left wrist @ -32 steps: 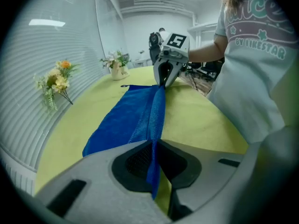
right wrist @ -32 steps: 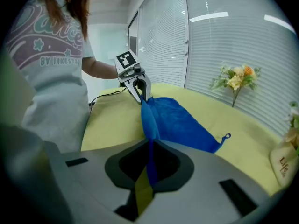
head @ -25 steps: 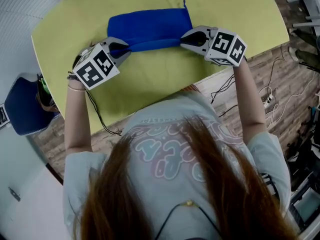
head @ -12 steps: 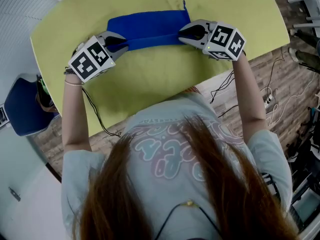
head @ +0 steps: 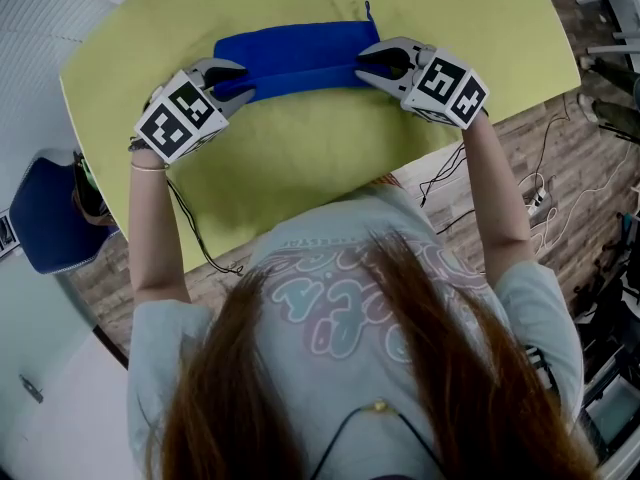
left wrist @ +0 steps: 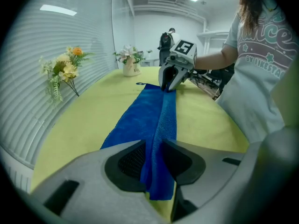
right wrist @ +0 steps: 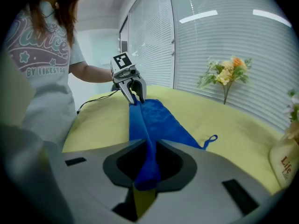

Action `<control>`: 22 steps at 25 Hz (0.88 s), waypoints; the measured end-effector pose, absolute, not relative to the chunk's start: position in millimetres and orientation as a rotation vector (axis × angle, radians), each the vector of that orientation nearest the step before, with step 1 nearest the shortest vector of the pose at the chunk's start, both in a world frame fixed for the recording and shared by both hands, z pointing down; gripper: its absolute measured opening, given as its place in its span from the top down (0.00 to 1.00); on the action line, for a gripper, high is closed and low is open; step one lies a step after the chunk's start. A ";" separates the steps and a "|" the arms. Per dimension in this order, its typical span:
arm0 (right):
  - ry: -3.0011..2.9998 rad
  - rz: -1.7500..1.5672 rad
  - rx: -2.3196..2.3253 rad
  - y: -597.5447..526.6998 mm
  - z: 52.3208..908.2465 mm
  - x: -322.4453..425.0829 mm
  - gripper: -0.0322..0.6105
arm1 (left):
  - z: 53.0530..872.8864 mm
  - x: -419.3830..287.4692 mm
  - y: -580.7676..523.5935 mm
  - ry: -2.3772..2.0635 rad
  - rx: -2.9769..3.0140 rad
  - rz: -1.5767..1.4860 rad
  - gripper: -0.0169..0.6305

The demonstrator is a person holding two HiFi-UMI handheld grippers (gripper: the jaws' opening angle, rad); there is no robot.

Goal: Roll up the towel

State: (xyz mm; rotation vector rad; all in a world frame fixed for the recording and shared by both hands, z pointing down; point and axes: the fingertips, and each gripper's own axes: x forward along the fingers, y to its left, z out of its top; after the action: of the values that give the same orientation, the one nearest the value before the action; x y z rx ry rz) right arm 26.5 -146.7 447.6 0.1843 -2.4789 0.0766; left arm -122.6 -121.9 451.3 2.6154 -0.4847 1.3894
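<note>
A blue towel [head: 300, 53] lies on the yellow-green table [head: 300, 158], its near long edge turned over into a raised fold [left wrist: 166, 111]. My left gripper [head: 232, 80] is at the fold's left end and my right gripper [head: 372, 68] at its right end. In the left gripper view the left gripper [left wrist: 153, 146] has just been opening, and the fold stands loosely between its pads. The right gripper [right wrist: 150, 146] has also just been opening; the fold hangs between its pads with dark gaps on both sides. Each gripper shows in the other's view, the right [left wrist: 168, 85] and the left [right wrist: 134, 94].
A hanging loop [head: 368, 8] sticks out at the towel's far right corner. Flowers [left wrist: 65, 71] and a vase [left wrist: 131, 64] stand at the table's far side, a bottle [right wrist: 285, 164] near the right end. A blue chair [head: 45, 213] and a cable [head: 200, 238] are at the left.
Both grippers have moved away from the person, carrying the towel's near edge over the rest, so the towel looks narrower. The left gripper has shifted up and slightly left.
</note>
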 end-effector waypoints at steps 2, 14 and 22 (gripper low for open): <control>-2.519 0.072 0.235 -148.7 441.2 31.3 0.81 | 452.5 -122.8 -122.6 -0.478 2.604 1.396 0.82; -2.478 -0.400 0.217 -109.8 415.1 -8.5 0.73 | 454.5 -121.6 -123.2 -0.426 2.565 1.452 0.82; -2.326 -0.480 0.156 -113.4 449.3 -34.2 0.78 | 453.7 -123.9 -124.6 -0.488 2.585 1.380 0.82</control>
State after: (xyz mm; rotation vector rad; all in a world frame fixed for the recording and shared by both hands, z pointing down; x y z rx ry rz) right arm -34.2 -113.4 449.3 0.1561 -2.3259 -0.4804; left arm -123.9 -124.6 453.7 2.5851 -0.4880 1.3797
